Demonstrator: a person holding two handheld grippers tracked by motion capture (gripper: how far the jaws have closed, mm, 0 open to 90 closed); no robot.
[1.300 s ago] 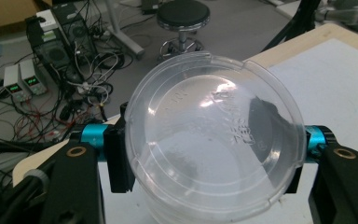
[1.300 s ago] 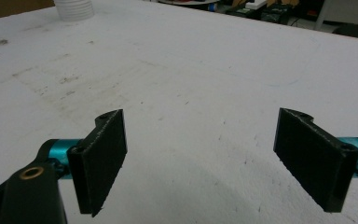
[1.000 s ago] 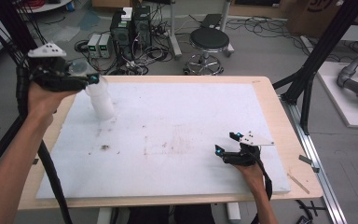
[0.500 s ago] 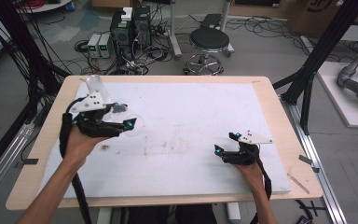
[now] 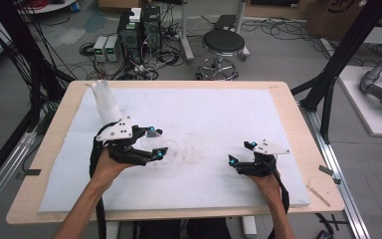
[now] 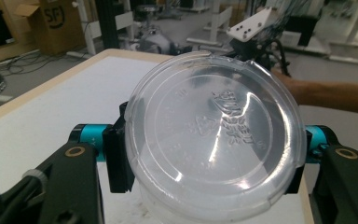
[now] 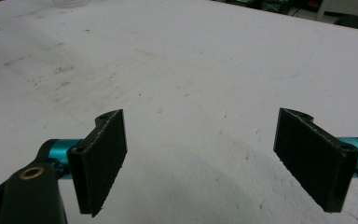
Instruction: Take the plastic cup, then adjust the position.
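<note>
One clear plastic cup (image 6: 214, 140), one stack of cups (image 5: 105, 102), two claws.

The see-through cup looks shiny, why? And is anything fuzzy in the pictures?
In the left gripper view, light glares in white streaks on the clear cup clamped in the left tongs, and the room behind is soft. In the right gripper view, the open right tongs cast a dim shadow on the white mat. The high view is grainy.

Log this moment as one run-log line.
left gripper: shut on clear plastic cup | right gripper: open, empty | stack of cups: standing on table
</note>
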